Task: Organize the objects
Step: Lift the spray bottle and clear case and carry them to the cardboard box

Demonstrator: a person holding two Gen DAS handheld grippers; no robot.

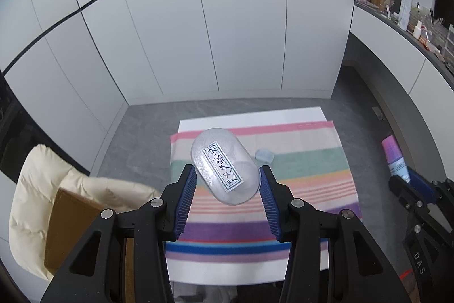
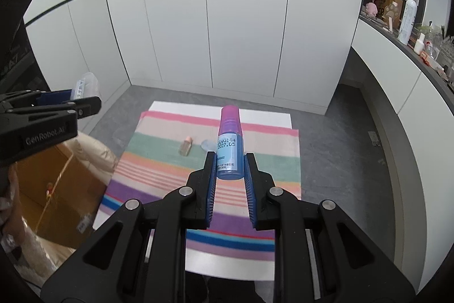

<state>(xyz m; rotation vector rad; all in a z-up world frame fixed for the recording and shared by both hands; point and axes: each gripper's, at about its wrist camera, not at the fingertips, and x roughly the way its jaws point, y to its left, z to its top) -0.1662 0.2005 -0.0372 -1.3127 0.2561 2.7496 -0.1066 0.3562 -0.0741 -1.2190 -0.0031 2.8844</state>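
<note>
left gripper (image 1: 227, 183) pinches the clear case (image 1: 225, 165) aloft, its long axis running 11 to 5; the cardboard box (image 1: 71, 220) lies at 8, nearer this hand. right gripper (image 2: 229, 169) clamps the blue bottle (image 2: 230, 151), pointing 12.

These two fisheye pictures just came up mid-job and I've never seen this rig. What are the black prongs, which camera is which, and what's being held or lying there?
No robot arm here: a person holds a two-finger tool in each hand, each with a camera looking along its fingers. The left wrist view shows the left tool shut on a clear oval container with a handwritten label. The right wrist view shows the right tool shut on a blue bottle with a pink cap. Below both lies a striped towel on a white table. On the towel rest a small peach bottle and a small pale blue object. A cardboard box sits to the left.
</note>
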